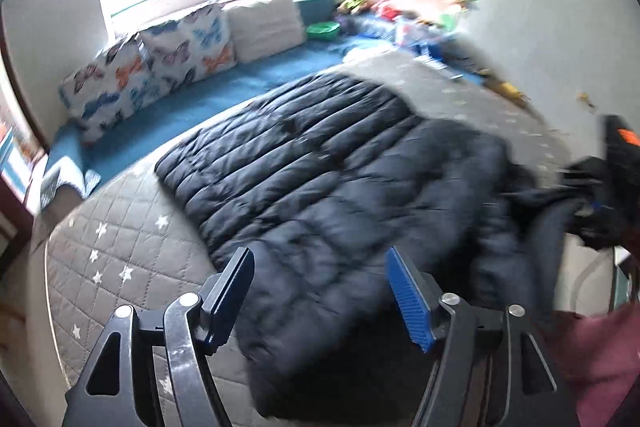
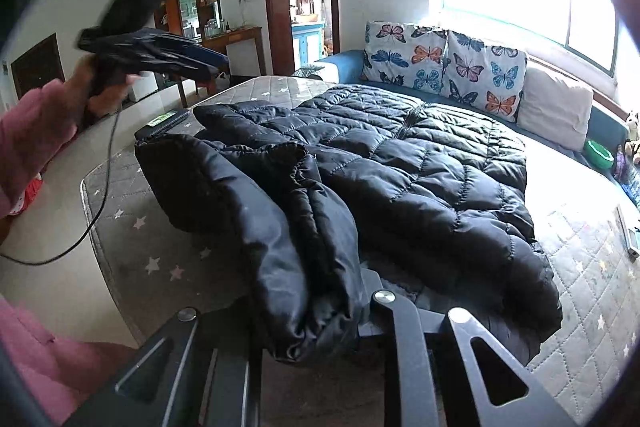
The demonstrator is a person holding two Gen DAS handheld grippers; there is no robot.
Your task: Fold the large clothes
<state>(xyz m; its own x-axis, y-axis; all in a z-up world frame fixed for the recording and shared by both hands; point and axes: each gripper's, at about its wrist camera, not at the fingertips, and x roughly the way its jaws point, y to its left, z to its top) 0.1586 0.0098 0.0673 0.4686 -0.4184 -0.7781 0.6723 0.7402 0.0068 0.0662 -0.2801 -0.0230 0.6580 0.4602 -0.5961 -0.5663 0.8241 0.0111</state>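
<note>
While bright window light washes out the far wall, a grey quilted cover with white stars point(image 2: 592, 259) spreads over the wide surface and carries everything else. Behind it runs a blue sofa point(image 1: 224, 95), with two butterfly-print cushions point(image 2: 440, 63) and a plain pale cushion point(image 2: 556, 107) leaning against its back. On the cover lies the dark quilted puffer jacket point(image 2: 420, 163), spread mostly flat with its stitched panels facing up; one bunched end of it (it may be a sleeve or a hem, the folds hide which) rises off the cover toward the right wrist camera.

That raised end sits in the right gripper point(image 2: 316, 331), whose jaws are nearly together and pinch the bundled fabric between them, so the fingertips themselves are buried in cloth. The left gripper point(image 1: 320, 291) hangs above the near edge of the jacket with its blue-padded fingers point(image 1: 408, 295) standing well apart and nothing between them; in the right wrist view it shows blurred, up in the air to the left of the jacket, held by a hand point(image 2: 100, 95) in a pink sleeve point(image 2: 28, 135). A small green bowl point(image 2: 598, 153) rests at the sofa's far end.
</note>
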